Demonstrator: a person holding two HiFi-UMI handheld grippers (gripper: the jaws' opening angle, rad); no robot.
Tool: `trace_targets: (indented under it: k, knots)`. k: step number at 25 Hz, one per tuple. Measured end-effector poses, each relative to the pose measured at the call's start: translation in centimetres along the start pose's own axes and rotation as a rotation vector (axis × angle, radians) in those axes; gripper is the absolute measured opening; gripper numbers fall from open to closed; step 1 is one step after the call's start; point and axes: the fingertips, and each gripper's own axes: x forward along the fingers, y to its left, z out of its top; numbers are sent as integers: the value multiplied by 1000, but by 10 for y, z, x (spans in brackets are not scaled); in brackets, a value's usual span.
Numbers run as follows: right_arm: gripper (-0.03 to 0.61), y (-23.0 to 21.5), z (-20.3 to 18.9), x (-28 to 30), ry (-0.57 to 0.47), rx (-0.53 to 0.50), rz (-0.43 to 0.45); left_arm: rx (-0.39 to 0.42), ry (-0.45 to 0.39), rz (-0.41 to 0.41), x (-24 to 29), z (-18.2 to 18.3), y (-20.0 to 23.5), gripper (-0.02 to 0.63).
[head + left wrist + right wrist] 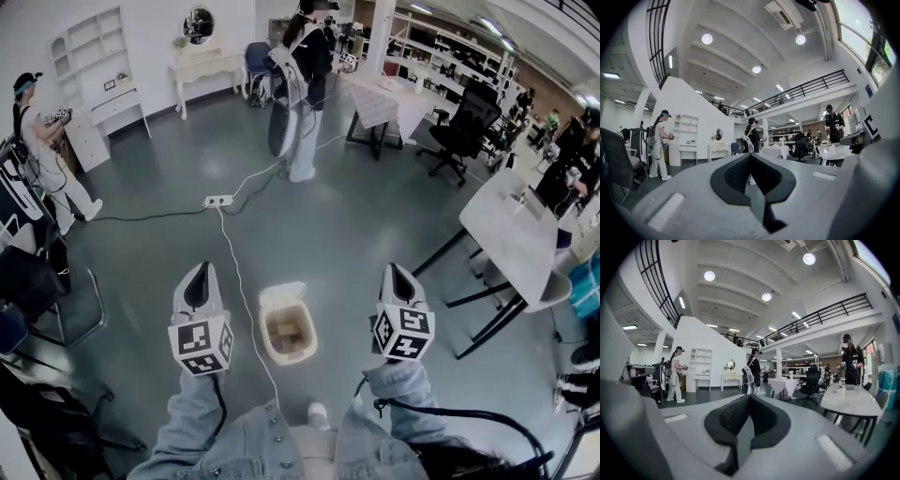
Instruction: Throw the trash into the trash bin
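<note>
trash bin is sitting lid-up on the floor between the left gripper and right gripper, both holding jaws closed, empty.

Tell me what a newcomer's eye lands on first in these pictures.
The small trash bin on the grey floor, lid open and brown trash inside, sits centred between the left tongs and the right tongs, both shut and empty. Beyond it a person stands mid-room, and a white cable runs past the bin.
</note>
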Motion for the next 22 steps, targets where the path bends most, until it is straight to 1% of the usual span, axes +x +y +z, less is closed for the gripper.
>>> trace_targets:
  k: [2,10,22]
  knots:
    - [3,-3,-2,-1,18,-16,-15,-2,9,-3,1,-3,-5,8]
    - [3,-6,-6,-6,29,6,-24,-8,38,-15,-1,-13,-15,8]
    - [3,-6,-7,-23,46,1,-39,-29,46,-24,-12,-12,-20,8]
